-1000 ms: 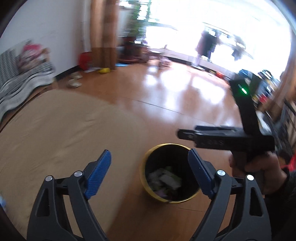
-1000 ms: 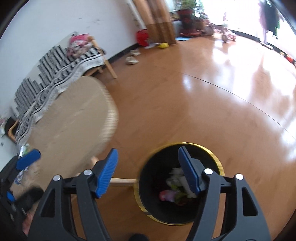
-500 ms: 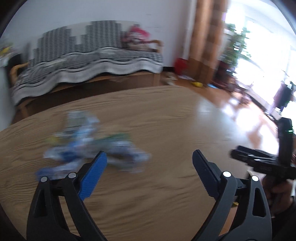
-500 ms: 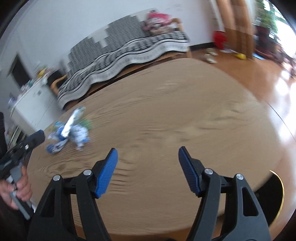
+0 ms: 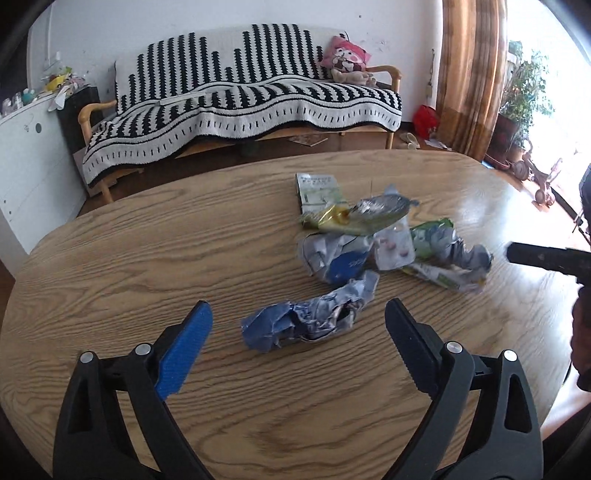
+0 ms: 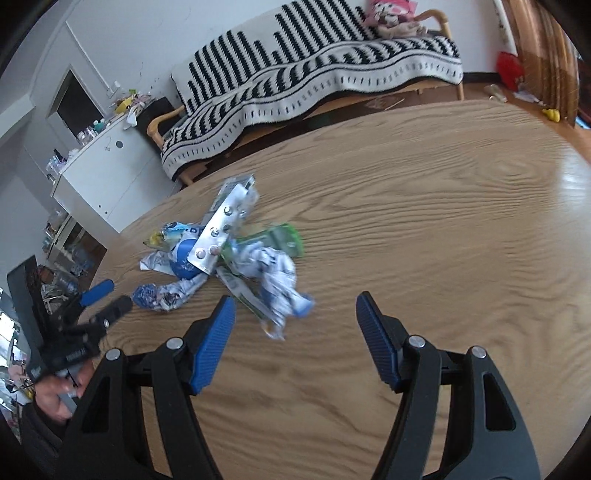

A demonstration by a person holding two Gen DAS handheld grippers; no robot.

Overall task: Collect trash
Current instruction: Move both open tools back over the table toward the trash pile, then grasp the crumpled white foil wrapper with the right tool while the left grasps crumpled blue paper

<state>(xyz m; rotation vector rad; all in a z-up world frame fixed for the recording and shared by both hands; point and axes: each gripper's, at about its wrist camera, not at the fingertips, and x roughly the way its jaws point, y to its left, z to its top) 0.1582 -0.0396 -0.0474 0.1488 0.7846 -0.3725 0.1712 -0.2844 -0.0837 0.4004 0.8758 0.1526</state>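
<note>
Tabletop wrapper between wide jaws

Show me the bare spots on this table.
Bare table runs from the crumpled blue wrapper toward the sofa-side rim, and past the green packet toward the window end. Crowded only at the wrapper pile.

A striped-throw sofa stands against the white wall, brown curtains beside a bright window.
</note>
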